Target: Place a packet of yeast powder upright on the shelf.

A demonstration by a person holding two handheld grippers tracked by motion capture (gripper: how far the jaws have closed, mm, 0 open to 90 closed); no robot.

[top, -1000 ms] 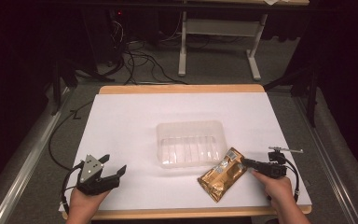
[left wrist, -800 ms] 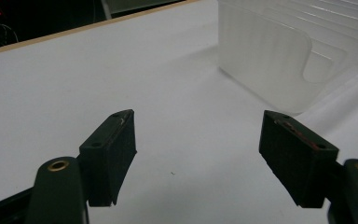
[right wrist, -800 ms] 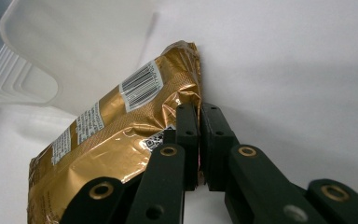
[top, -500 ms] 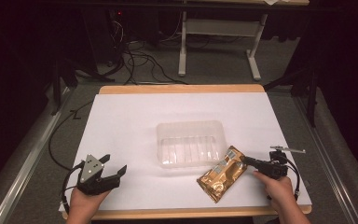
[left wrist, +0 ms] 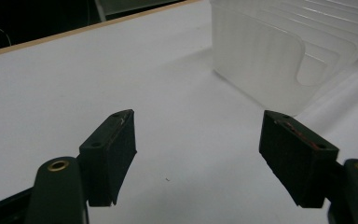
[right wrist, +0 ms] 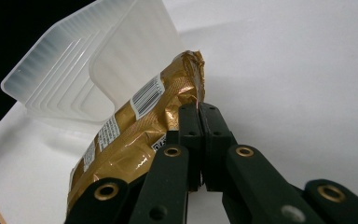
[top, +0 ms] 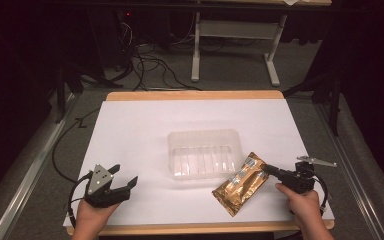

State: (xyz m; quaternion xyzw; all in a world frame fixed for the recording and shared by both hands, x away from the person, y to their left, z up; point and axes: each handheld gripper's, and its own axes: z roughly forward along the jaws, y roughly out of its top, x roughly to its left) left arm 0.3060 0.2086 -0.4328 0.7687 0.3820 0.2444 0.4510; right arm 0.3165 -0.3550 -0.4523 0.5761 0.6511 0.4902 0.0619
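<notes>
A gold foil snack packet (top: 240, 182) lies on the white table just right of and in front of a clear plastic tray (top: 205, 152). My right gripper (top: 267, 170) is shut on the packet's near right end. In the right gripper view its jaws (right wrist: 198, 109) pinch the crimped edge of the packet (right wrist: 130, 135), with the tray (right wrist: 74, 70) behind it. My left gripper (top: 124, 174) rests at the table's front left, far from both. Its jaws (left wrist: 198, 121) stand apart with only bare table between them, and the tray (left wrist: 279, 51) is ahead to the right.
The white table top (top: 145, 130) has a wooden edge at the back. Around the table the floor is dark, with cables (top: 150, 65) and a desk frame (top: 230, 45) behind it. A cable (top: 60, 155) trails off the left side.
The right gripper and the packet end in it have shifted very slightly. The left hand has kept still.
</notes>
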